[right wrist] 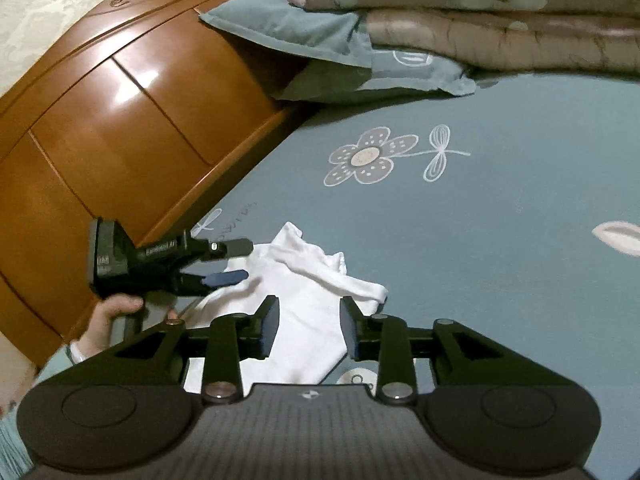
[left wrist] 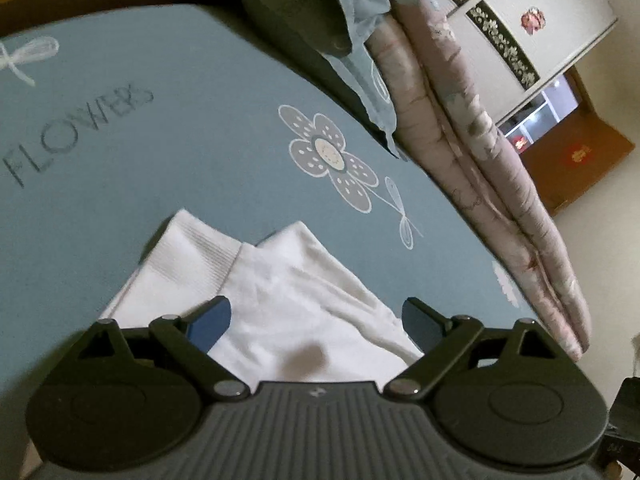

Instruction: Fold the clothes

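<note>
Lying on the blue bed sheet [left wrist: 168, 152], directly under and ahead of both tongs: white socks [left wrist: 304, 300], partly folded over each other, ribbed cuffs pointing away in the left wrist view.

Hovering over the near part of the socks in that view: left tongs [left wrist: 316, 320], spread wide, blue-padded fingers [left wrist: 214, 322] standing to either side of the white fabric without pressing on it, nothing gripped.

Hanging just above the near end of the socks [right wrist: 308, 320] in the right wrist view: right tongs [right wrist: 308, 330], parted to a moderate gap, pads flanking the cloth with clear space on both sides, nothing pinched.

Reaching in from the left in the right wrist view: the left tongs [right wrist: 236, 262], tips over the far-left edge of the socks, angled slightly downward, one finger above the other. Gripping the handle beneath: a hand [right wrist: 112, 316], with a pale teal sleeve [right wrist: 52, 364] behind it.

Showing farther out on the sheet: a printed grey flower [right wrist: 370, 158] and the word FLOWERS [left wrist: 80, 132].

Resting beyond that: a blue pillow [right wrist: 304, 28] with a folded pink floral quilt [right wrist: 500, 12] stacked on it, against the wooden headboard [right wrist: 120, 128]. Standing in the background of the left wrist view: a white wardrobe [left wrist: 532, 28].
</note>
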`<state>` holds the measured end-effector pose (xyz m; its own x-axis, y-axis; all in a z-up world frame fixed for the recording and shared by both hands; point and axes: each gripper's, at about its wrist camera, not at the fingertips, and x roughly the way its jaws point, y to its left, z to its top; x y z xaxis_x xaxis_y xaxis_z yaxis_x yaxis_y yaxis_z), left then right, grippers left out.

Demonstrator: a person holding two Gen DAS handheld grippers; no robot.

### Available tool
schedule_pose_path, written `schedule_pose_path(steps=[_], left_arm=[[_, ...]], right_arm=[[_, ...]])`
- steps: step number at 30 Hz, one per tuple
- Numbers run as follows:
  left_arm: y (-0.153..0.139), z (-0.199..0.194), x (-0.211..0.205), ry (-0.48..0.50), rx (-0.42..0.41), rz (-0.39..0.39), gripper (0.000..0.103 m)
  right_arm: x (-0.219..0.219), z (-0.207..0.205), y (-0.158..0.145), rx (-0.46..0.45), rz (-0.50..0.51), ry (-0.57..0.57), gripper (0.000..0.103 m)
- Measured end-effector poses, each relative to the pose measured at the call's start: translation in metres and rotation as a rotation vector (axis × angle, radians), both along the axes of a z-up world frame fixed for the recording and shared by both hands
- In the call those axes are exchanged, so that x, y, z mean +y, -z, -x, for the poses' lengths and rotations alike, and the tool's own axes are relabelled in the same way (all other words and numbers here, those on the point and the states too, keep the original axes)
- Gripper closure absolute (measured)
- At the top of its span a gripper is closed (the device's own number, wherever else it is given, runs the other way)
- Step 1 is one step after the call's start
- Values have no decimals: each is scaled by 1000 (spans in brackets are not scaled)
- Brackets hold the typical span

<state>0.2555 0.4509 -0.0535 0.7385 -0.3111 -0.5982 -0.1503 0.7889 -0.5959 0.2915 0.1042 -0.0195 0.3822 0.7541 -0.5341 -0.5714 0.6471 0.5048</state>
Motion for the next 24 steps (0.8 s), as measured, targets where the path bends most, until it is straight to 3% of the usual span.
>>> schedule_pose_path(steps=[4, 6, 9, 12, 14, 20, 22, 24], left_arm=[[-28, 24, -5, 88, -20, -63, 9], [-33, 36, -7, 138, -25, -49, 9], [-28, 55, -4, 169, -7, 1, 8], [-9, 60, 4, 120, 53, -61, 9], [2, 61, 12, 121, 37, -57, 10], [-16, 69, 19, 84, 25, -75, 10], [-28, 83, 17, 76, -2, -82, 9], [-34, 99, 14, 104, -41, -36, 8]], right_arm=[[13, 4, 6, 9, 21, -43, 65], [27, 6, 11, 15, 30, -85, 65], [58, 7, 21, 16, 55, -168, 65], [88, 8, 35, 2, 117, -231, 64], [100, 8, 46, -13, 177, -243, 64], [80, 1, 52, 3, 166, -193, 66], [73, 5, 46, 9, 162, -187, 64], [70, 12, 40, -1, 152, -204, 56]])
